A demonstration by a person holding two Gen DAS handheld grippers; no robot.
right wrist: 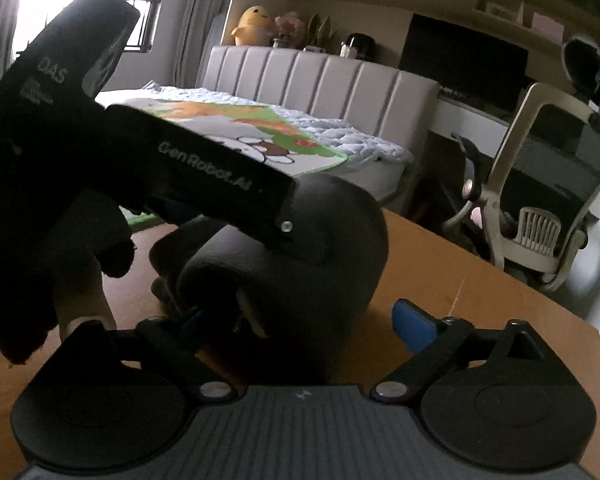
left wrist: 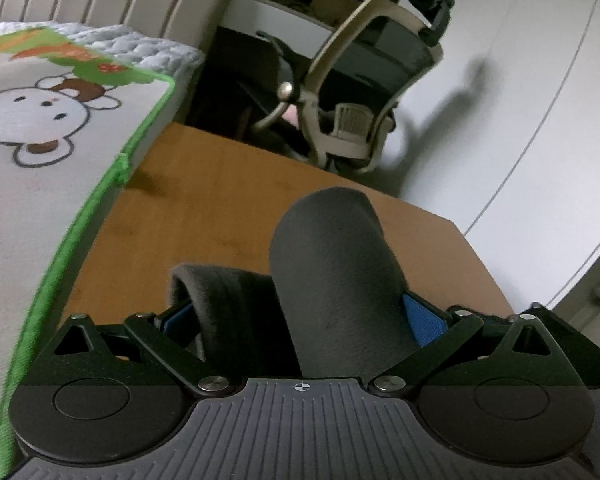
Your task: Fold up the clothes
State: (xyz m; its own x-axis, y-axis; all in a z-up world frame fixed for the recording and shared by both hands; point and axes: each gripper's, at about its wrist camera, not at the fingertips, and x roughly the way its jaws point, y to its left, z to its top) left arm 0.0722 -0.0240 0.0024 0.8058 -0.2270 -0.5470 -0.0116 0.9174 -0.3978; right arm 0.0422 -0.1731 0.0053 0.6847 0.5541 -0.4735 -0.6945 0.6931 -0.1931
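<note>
A dark grey garment (left wrist: 332, 264) lies bunched on the wooden table (left wrist: 220, 200). In the left wrist view it bulges up between the blue pads (left wrist: 424, 320) of my left gripper (left wrist: 300, 318), whose jaws stand wide apart; a fold also loops around the left finger. In the right wrist view the same garment (right wrist: 332, 248) sits as a rounded heap between the spread fingers of my right gripper (right wrist: 304, 320), and its blue right pad (right wrist: 414, 324) is clear of the cloth. The left gripper's black body (right wrist: 204, 168) reaches in from the upper left over the heap, held by a gloved hand (right wrist: 52, 248).
A bed with a cartoon blanket (left wrist: 40, 128) and green trim borders the table on the left. Beyond the table's far edge stands an office chair (left wrist: 360, 92), seen also as the chair (right wrist: 540, 200) at right. The table's right edge (right wrist: 596, 340) is close.
</note>
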